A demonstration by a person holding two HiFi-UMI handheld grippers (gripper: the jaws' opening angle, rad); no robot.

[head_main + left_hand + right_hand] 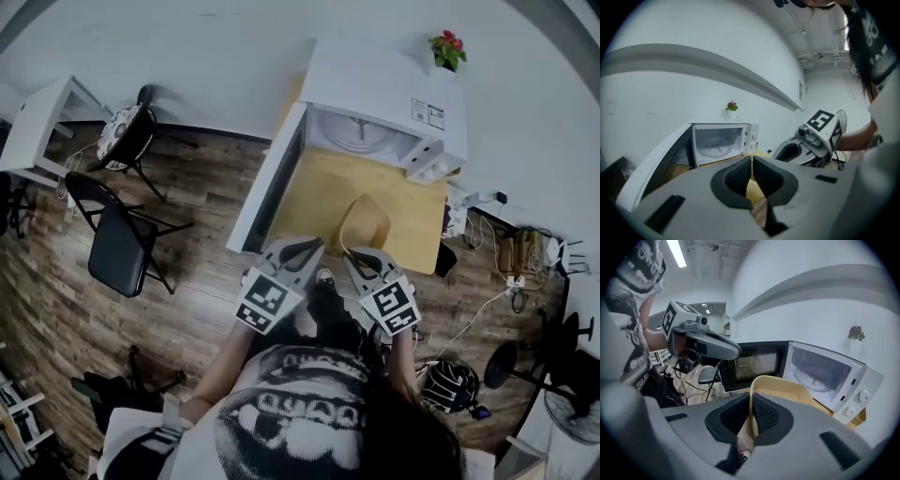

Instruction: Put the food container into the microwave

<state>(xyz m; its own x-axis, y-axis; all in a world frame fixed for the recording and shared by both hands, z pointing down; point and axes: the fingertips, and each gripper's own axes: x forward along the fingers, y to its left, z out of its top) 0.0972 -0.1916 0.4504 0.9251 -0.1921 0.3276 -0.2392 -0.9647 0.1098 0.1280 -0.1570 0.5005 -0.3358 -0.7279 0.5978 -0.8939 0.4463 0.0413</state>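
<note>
A white microwave stands on a wooden table with its door swung wide open and its glass plate bare. My right gripper is shut on the near rim of a tan food container, which hangs tilted over the table in front of the cavity. My left gripper is beside it on the left, shut with nothing between its pads.
A small potted plant sits on the microwave's top. Two black folding chairs and a white table stand on the wooden floor to the left. Cables and a fan lie to the right.
</note>
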